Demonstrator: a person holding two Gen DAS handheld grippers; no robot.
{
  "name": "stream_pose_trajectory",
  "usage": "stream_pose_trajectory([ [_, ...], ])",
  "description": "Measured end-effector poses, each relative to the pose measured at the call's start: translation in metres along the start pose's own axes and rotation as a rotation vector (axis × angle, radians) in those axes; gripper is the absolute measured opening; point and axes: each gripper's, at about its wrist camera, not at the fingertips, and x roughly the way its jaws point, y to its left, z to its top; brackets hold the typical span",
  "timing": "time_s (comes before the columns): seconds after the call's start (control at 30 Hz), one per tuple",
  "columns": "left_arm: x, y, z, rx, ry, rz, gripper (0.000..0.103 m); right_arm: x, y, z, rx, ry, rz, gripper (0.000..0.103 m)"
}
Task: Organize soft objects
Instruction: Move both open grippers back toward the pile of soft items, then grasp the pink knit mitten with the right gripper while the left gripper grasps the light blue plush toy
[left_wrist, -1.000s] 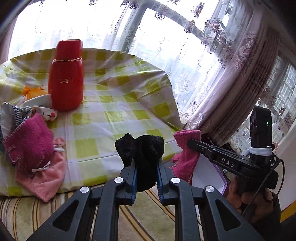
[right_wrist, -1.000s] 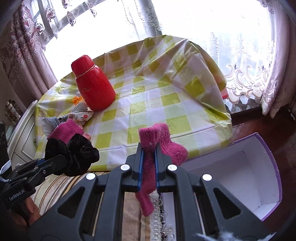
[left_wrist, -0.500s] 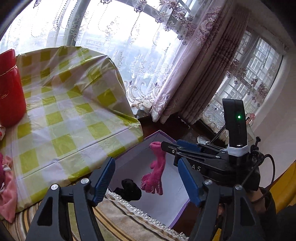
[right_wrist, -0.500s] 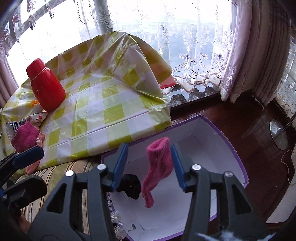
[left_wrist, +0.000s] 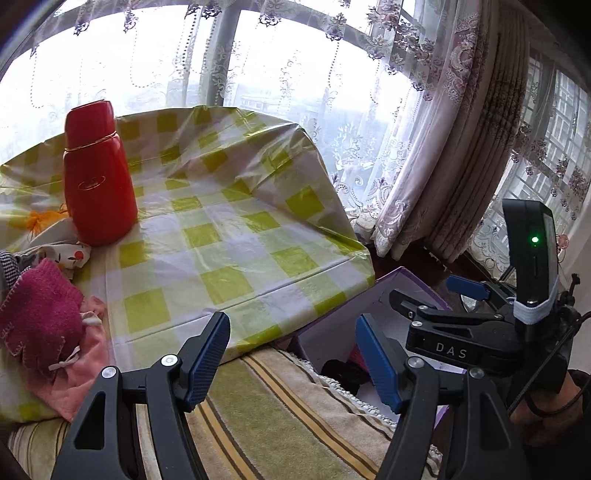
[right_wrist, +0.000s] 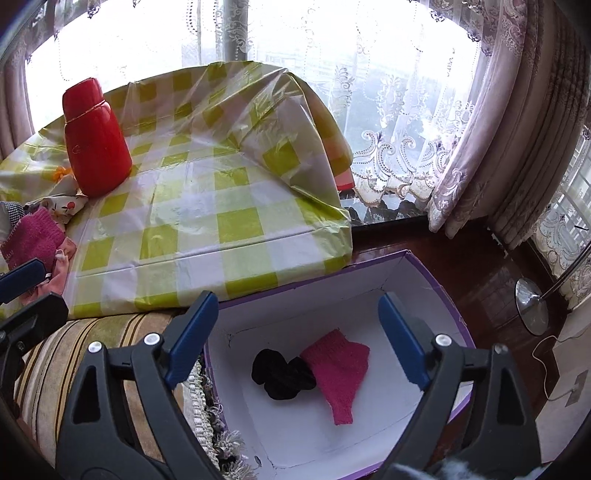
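A black sock (right_wrist: 280, 373) and a pink sock (right_wrist: 340, 369) lie side by side on the floor of a white box with a purple rim (right_wrist: 369, 264). My right gripper (right_wrist: 297, 306) hovers over them, its jaws opening and nothing between them. My left gripper (left_wrist: 293, 325) stands open and empty over the table's near corner, left of the box. From the left wrist view only a bit of the black sock (left_wrist: 343, 371) shows, with the right gripper (left_wrist: 436, 295) above it. At the table's left lies a pile of cloths with a magenta knit piece (left_wrist: 40, 325) on top.
A red flask (left_wrist: 98, 177) stands on the green-checked tablecloth (left_wrist: 221, 240) behind the cloth pile. A striped cushion (left_wrist: 277, 406) runs under both grippers. Lace curtains (left_wrist: 424, 166) hang behind. A lamp base (right_wrist: 532, 306) stands on the dark floor right of the box.
Both grippers went from shut on a sock to open. The black and pink socks dropped and now lie in the box. The right jaws have spread wider since half a second ago.
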Motion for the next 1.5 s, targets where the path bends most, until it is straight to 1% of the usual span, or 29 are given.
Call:
stream_pose_trajectory([
  [0.1, -0.009, 0.023, -0.006, -0.055, -0.019, 0.047, 0.071, 0.002, 0.018, 0.0, -0.026, 0.014, 0.073, 0.09],
  [0.2, -0.022, 0.043, -0.011, -0.098, -0.045, 0.09, 0.071, 0.002, 0.032, 0.001, -0.016, 0.034, 0.177, 0.09],
  [0.27, -0.03, 0.056, -0.013, -0.123, -0.058, 0.11, 0.071, 0.003, 0.046, 0.001, -0.027, 0.048, 0.22, 0.09],
  [0.37, -0.038, 0.076, -0.018, -0.155, -0.065, 0.142, 0.071, 0.004, 0.066, 0.002, -0.053, 0.056, 0.249, 0.09],
  [0.47, -0.044, 0.098, -0.023, -0.208, -0.07, 0.169, 0.071, 0.006, 0.084, 0.004, -0.075, 0.072, 0.282, 0.09],
  [0.6, -0.053, 0.127, -0.031, -0.279, -0.075, 0.202, 0.071, 0.008, 0.113, 0.006, -0.117, 0.079, 0.354, 0.09],
  [0.83, -0.073, 0.176, -0.047, -0.373, -0.09, 0.274, 0.071, 0.015, 0.17, 0.013, -0.199, 0.098, 0.466, 0.09],
  [1.0, -0.082, 0.208, -0.057, -0.451, -0.093, 0.312, 0.071, 0.021, 0.214, 0.015, -0.26, 0.115, 0.528, 0.09],
  [1.27, -0.085, 0.24, -0.065, -0.513, -0.093, 0.335, 0.071, 0.038, 0.27, 0.027, -0.319, 0.124, 0.611, 0.087],
  [1.4, -0.083, 0.252, -0.062, -0.53, -0.092, 0.343, 0.071, 0.042, 0.297, 0.032, -0.373, 0.108, 0.651, 0.085],
  [1.5, -0.083, 0.262, -0.063, -0.547, -0.096, 0.35, 0.071, 0.049, 0.313, 0.034, -0.399, 0.116, 0.673, 0.078],
])
